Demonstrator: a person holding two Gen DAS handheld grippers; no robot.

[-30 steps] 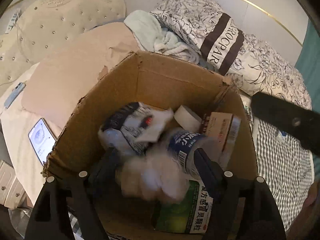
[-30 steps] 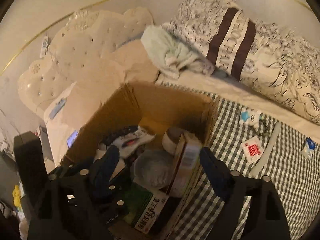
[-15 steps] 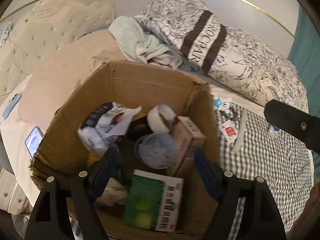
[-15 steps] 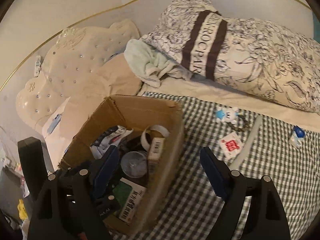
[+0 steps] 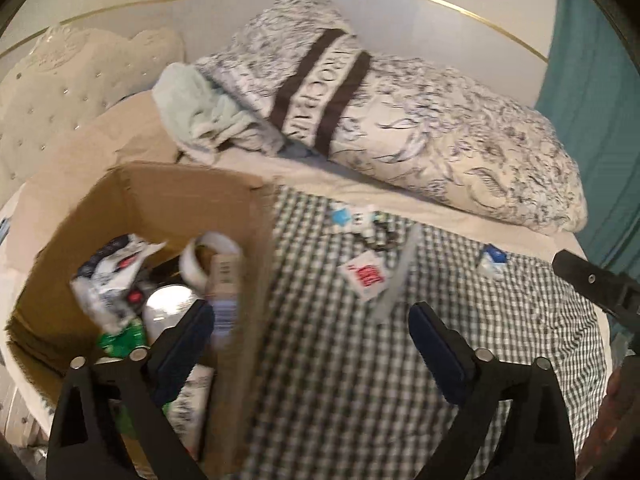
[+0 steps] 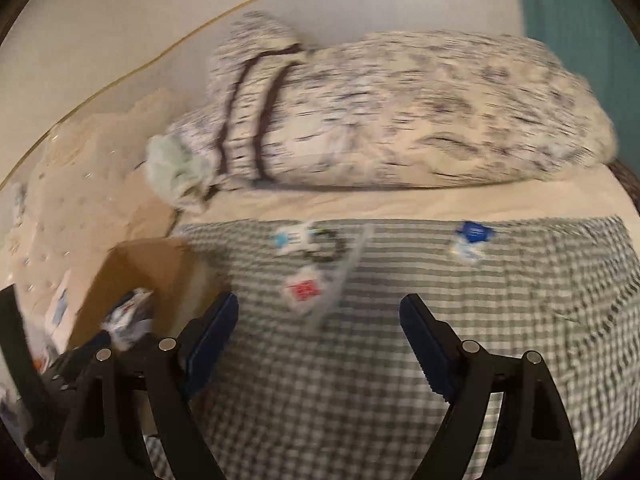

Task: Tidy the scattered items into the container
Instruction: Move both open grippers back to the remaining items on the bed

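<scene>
Both claws are empty and turned toward what is left on the bed's checked cover (image 5: 340, 380), so the step in hand looks like a reach for the next piece. The left claw (image 5: 310, 330) has its jaws opening wide with nothing between them; the cardboard box (image 5: 168, 196), already holding several things, sits at its left finger. The right claw (image 6: 318, 320) is spread and bare.

Ahead of both claws lie a small white packet with a red label (image 6: 303, 290), a long pale strip (image 5: 396, 280) just right of it, and a small blue-and-white toy (image 6: 292, 237) beyond. A blue-capped piece (image 6: 472, 236) lies off to the right, well apart.

The next move probably calls for dropping one claw over the packet, straddling it, and pinching low against the soft cover.
</scene>
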